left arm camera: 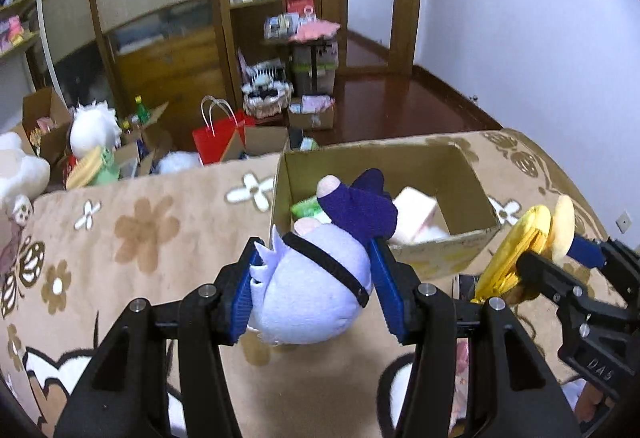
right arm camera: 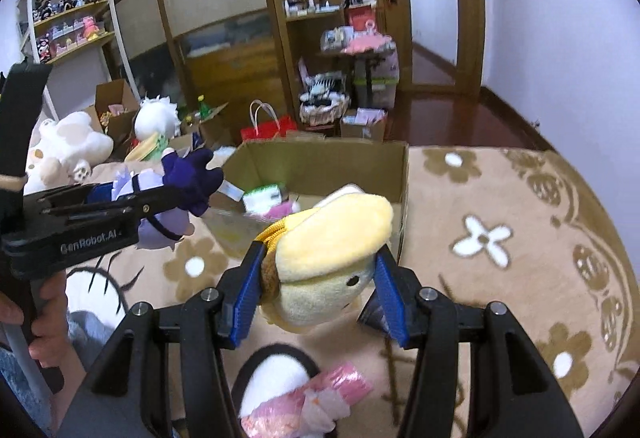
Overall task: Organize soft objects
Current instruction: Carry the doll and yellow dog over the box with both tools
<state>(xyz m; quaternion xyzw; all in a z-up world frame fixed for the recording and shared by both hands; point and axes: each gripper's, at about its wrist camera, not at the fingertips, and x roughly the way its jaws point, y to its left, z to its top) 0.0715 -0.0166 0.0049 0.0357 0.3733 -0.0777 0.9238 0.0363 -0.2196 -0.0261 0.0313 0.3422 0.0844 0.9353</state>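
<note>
The left tool (left arm camera: 316,290) pinches a lilac plush (left arm camera: 316,290) between its blue pads, held in the air just in front of the cardboard box (left arm camera: 440,250). The right tool (right arm camera: 316,294) pinches a yellow plush (right arm camera: 328,262), likewise just short of the box. The box sits on a flowered blanket (right arm camera: 500,238) with soft items inside.

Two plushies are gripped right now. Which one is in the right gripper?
The yellow plush, cream-faced with a black eye, sits clamped in the right gripper. The lavender plush with dark purple limbs is in the left gripper.
</note>
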